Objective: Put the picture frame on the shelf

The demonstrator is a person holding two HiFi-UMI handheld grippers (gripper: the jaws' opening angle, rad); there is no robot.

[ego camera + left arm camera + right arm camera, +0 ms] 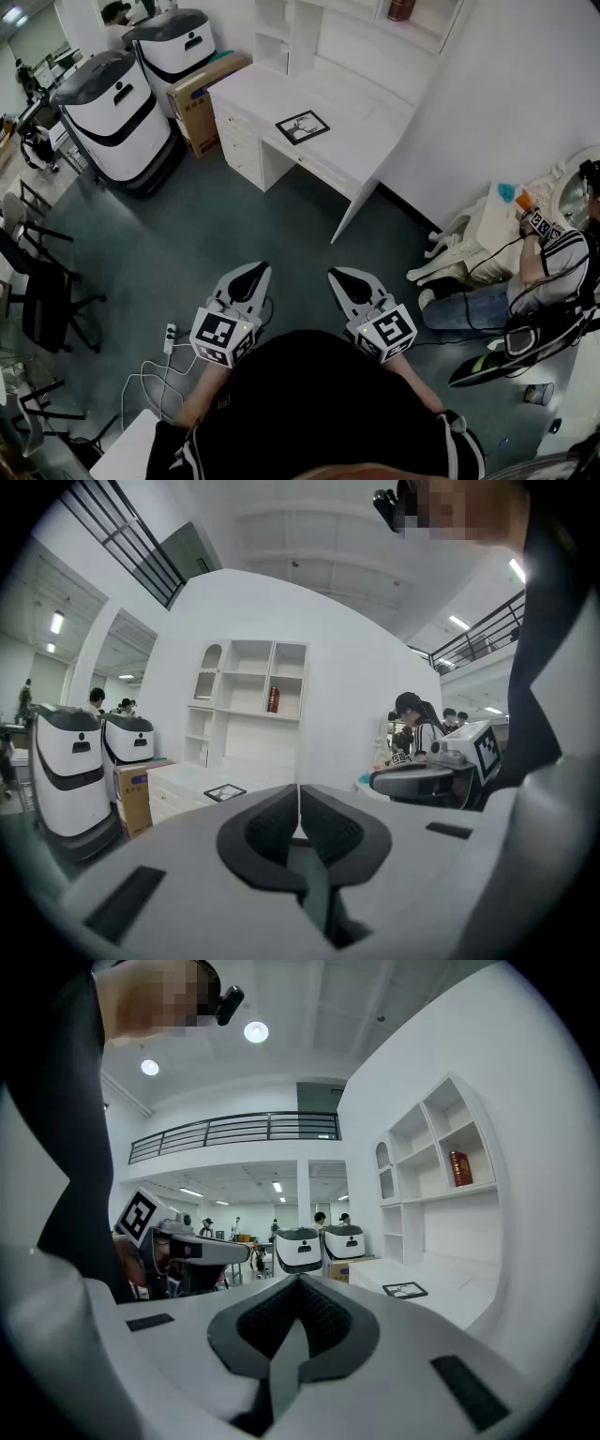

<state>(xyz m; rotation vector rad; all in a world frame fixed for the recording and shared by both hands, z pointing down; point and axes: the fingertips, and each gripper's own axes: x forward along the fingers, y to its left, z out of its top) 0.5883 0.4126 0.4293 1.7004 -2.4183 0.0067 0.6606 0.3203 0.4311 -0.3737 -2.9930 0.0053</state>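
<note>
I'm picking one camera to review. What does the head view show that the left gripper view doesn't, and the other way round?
Head view only: the power strip and black chairs on the floor. Left gripper view only: the ceiling, a balcony railing, the left gripper head-on, jaws shut and empty. Both: the picture frame flat on the white desk, the shelf above, two white robots.

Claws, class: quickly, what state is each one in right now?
Left claw: closed, holding nothing.
Right claw: closed, holding nothing.
</note>
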